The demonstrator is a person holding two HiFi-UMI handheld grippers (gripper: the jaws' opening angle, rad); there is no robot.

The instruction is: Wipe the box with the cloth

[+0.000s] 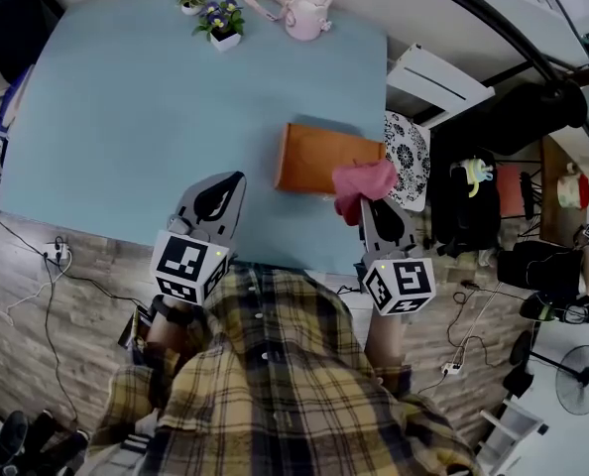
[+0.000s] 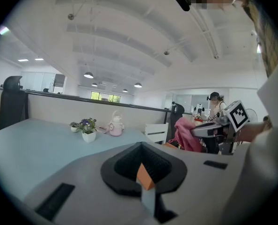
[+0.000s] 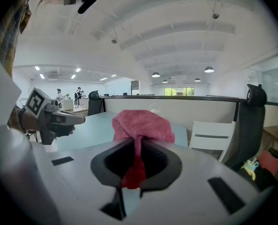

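The orange box (image 1: pixel 326 157) lies flat on the light blue table (image 1: pixel 126 117), close to its right edge and towards the near edge. The right gripper (image 1: pixel 366 204) pinches a pink cloth (image 1: pixel 362 184), which bunches over the box's near right corner; the right gripper view shows the cloth (image 3: pixel 141 123) clamped between the jaws. The left gripper (image 1: pixel 231 182) is over the near edge, left of the box and apart from it, with its jaws pressed together on nothing. A flower pot (image 1: pixel 222 21), a small plant pot (image 1: pixel 190 3) and a pink teapot (image 1: pixel 309 11) stand along the far edge, well apart from the box. A black-and-white patterned pad (image 1: pixel 408 149) sits just off the right edge, with a white chair (image 1: pixel 435 83) beyond it.
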